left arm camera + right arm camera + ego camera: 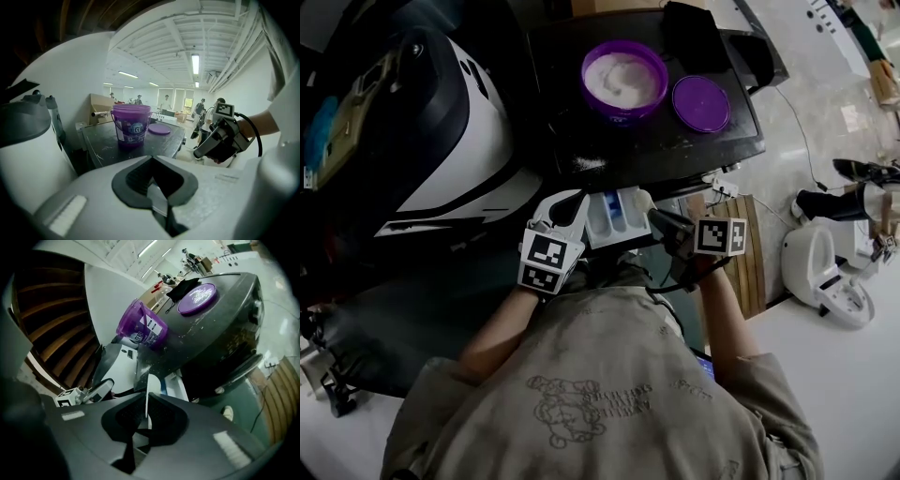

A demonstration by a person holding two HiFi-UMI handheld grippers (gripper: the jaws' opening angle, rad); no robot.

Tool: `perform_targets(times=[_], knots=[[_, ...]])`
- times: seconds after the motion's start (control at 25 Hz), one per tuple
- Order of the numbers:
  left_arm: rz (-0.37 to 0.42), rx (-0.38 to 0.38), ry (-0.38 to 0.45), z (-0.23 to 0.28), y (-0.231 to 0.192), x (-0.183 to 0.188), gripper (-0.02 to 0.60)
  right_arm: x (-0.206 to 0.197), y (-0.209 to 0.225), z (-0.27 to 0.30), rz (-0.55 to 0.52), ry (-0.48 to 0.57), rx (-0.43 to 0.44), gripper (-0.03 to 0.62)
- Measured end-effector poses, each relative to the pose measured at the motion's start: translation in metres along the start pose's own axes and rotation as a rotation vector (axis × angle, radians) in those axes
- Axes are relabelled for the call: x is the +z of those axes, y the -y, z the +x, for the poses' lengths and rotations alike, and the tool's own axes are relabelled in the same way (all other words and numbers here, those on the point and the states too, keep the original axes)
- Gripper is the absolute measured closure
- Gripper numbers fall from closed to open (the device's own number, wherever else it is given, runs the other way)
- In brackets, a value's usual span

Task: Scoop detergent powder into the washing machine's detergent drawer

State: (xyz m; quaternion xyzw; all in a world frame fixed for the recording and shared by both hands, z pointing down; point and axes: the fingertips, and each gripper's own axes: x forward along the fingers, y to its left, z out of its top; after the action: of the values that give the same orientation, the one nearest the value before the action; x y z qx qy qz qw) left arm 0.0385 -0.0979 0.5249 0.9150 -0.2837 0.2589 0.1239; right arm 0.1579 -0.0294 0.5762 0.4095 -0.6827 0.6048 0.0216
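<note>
Now, right gripper (pixel 146 414) pinching white scoop (pixel 152 386) at detergent drawer (pixel 615 221), left gripper (pixel 151 183) closed

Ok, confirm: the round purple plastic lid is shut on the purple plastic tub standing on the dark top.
Not shut. The round purple plastic lid lies beside the open purple plastic tub on the dark top; the head view shows it.

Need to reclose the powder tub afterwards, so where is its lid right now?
In the head view, the purple lid lies flat on the black top, just right of the open purple tub, not touching it.
</note>
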Motion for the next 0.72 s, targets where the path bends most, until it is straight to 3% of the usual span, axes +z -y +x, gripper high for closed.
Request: perform_targets(times=[0.48,0.72], knots=[[-0.024,-0.014,-0.063,0.009,0.008,-0.028,0.581,-0.013,0.031,0.018,-0.211,-0.094,-0.233,0.556],[-0.038,-0.009,-0.089,0.011,0.003,-0.038,0.581,-0.016,0.048,0.023,-0.422,-0.176,-0.398,0.556]])
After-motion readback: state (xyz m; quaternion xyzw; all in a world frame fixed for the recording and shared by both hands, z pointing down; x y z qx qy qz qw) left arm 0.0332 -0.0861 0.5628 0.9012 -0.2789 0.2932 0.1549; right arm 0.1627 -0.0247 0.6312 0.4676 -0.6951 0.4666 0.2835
